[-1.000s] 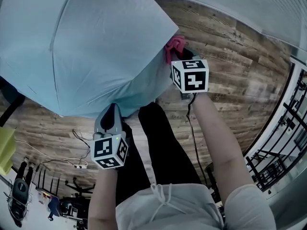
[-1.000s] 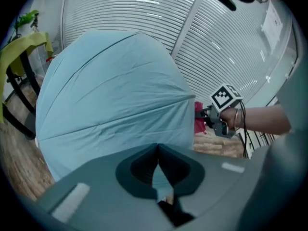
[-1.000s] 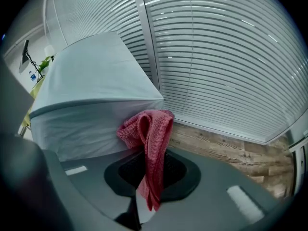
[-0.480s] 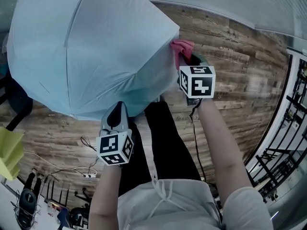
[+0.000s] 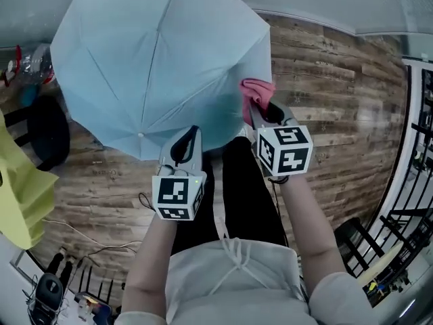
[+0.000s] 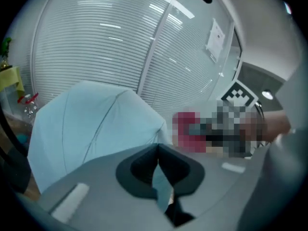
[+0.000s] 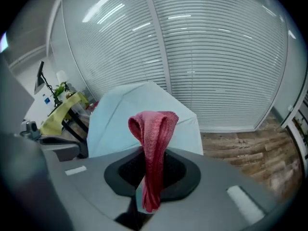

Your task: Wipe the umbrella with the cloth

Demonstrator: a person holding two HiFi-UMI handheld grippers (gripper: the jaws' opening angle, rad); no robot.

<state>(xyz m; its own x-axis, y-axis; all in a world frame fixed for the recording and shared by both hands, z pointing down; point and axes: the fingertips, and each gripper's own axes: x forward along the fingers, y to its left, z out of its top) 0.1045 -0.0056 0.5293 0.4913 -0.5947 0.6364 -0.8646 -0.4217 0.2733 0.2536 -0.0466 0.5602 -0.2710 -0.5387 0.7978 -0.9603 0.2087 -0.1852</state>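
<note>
An open light-blue umbrella fills the upper middle of the head view, canopy facing up. My left gripper is shut on the canopy's near edge; a strip of blue umbrella fabric shows between its jaws. The umbrella spreads ahead of it. My right gripper is shut on a pink-red cloth held at the canopy's right edge. In the right gripper view the cloth sticks up folded from the jaws, with the umbrella just behind.
Wooden plank floor lies beneath. A yellow object and a dark chair stand at left, cables trail on the floor, a black metal railing runs at right. White blinds line the wall ahead.
The umbrella has shifted right and toward me in the head view. Both grippers moved with it, the right one carrying the cloth lower along the canopy's right edge.
</note>
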